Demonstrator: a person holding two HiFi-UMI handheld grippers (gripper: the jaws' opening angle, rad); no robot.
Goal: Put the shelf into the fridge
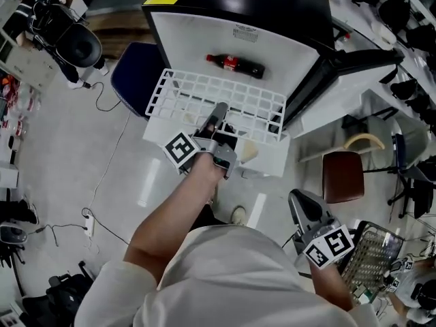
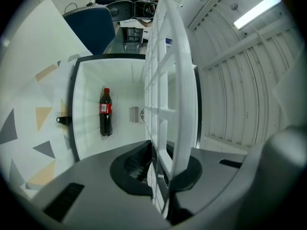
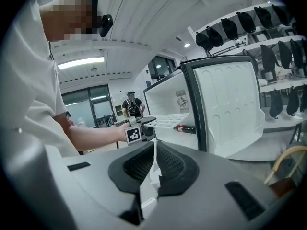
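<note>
The white wire shelf point(image 1: 225, 95) hangs level in front of the open fridge point(image 1: 289, 50). My left gripper point(image 1: 219, 112) is shut on the middle of its near edge. In the left gripper view the shelf point(image 2: 165, 80) runs edge-on between the jaws of the left gripper point(image 2: 160, 169), toward the white fridge interior point(image 2: 124, 83). A cola bottle point(image 1: 235, 65) stands inside the fridge on its floor. My right gripper point(image 1: 300, 199) hangs low at the right, away from the shelf, shut with nothing in it. In its own view the right gripper point(image 3: 154, 145) faces the shelf point(image 3: 168, 120) and the fridge door point(image 3: 225, 104).
The fridge door point(image 1: 344, 67) stands open at the right. A blue chair point(image 1: 133, 73) stands left of the fridge, and a brown stool point(image 1: 343, 176) stands to the right. A wire basket point(image 1: 371, 257) lies beside my right hand. Cables point(image 1: 102, 227) trail over the floor. Another person point(image 3: 132, 104) stands far behind.
</note>
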